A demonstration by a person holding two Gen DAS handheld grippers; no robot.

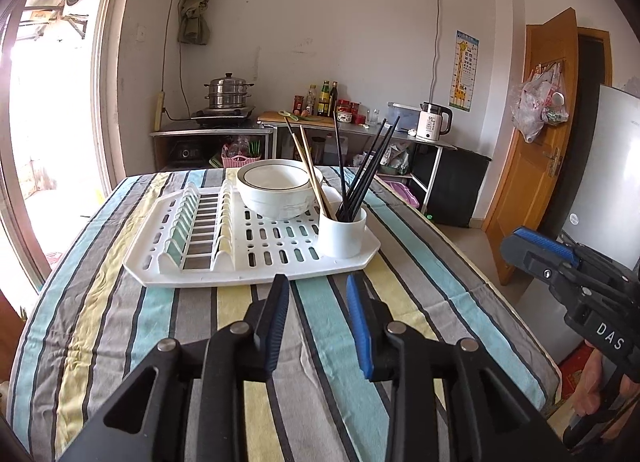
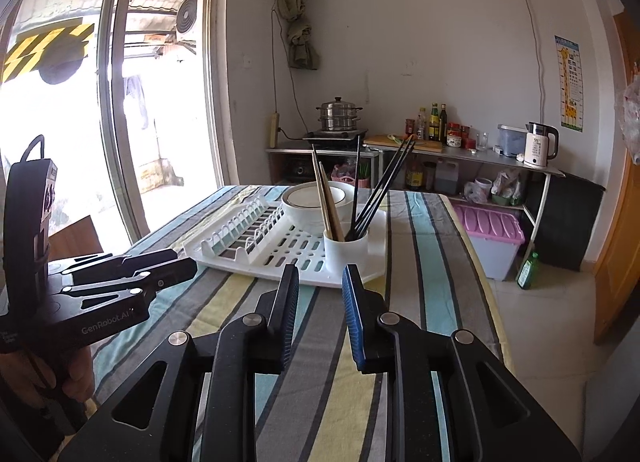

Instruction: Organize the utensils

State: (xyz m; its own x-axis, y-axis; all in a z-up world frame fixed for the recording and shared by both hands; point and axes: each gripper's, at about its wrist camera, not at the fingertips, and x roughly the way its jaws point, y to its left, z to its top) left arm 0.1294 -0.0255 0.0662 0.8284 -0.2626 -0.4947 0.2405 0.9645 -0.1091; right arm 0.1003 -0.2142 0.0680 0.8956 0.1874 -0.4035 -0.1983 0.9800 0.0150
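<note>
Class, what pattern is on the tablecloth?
Stripes of grey, pale blue and yellow on the tablecloth, clearest in the left wrist view.

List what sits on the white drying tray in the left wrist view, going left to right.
Plate slots → white bowl → wooden chopsticks → white cup holding black chopsticks, all on the tray.

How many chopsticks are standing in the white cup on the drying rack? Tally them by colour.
Black chopsticks: 4
Wooden chopsticks: 2
Total: 6
</note>
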